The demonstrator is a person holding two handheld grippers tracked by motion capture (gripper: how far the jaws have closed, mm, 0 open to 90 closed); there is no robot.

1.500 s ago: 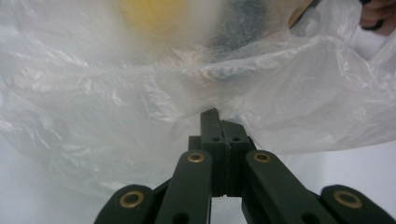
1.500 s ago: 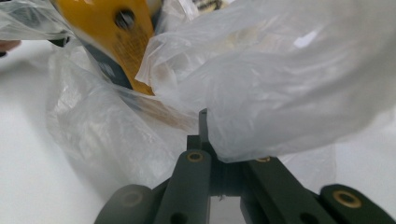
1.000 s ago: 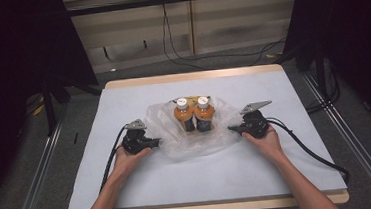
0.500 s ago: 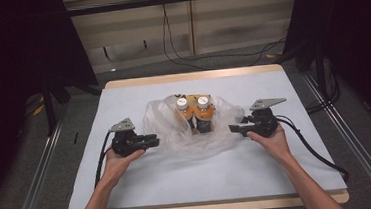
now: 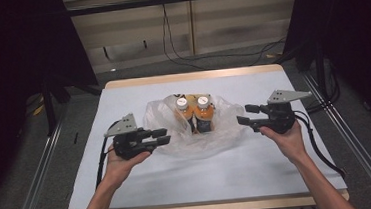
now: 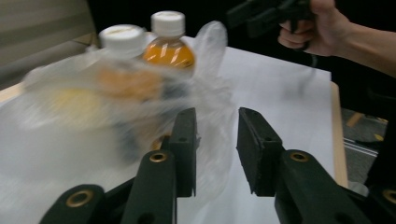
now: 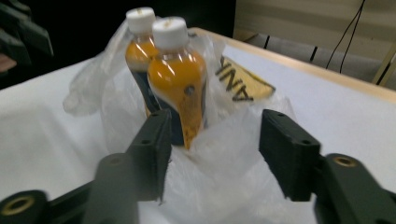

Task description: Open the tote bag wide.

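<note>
Two orange-drink bottles with white caps (image 5: pixel 183 112) (image 5: pixel 204 112) stand side by side inside a crumpled clear plastic bag (image 5: pixel 201 142) on the white table (image 5: pixel 229 171). My left gripper (image 5: pixel 165 135) hovers at the bag's left edge. Its jaws have just been opening and now stand open. In the left gripper view (image 6: pixel 217 126) the film lies just beyond the pads. My right gripper (image 5: pixel 244 115) hangs at the bag's right edge, open, its jaws still widening lately. In the right gripper view (image 7: pixel 212 135) loose bag film shows in the gap, unpinched, with the bottles (image 7: pixel 180 79) behind.
A yellow printed label (image 7: pixel 243 81) lies in the bag behind the bottles. The table has a wooden rim (image 5: pixel 191 77). Metal rails (image 5: pixel 34 181) run along both sides, and cables hang at the back wall (image 5: pixel 168 40). Each gripper trails a black cable (image 5: pixel 322 149).
Both grippers have let go of the bag's edges, opened, risen and drawn outward. The bag has slackened around the bottles.
</note>
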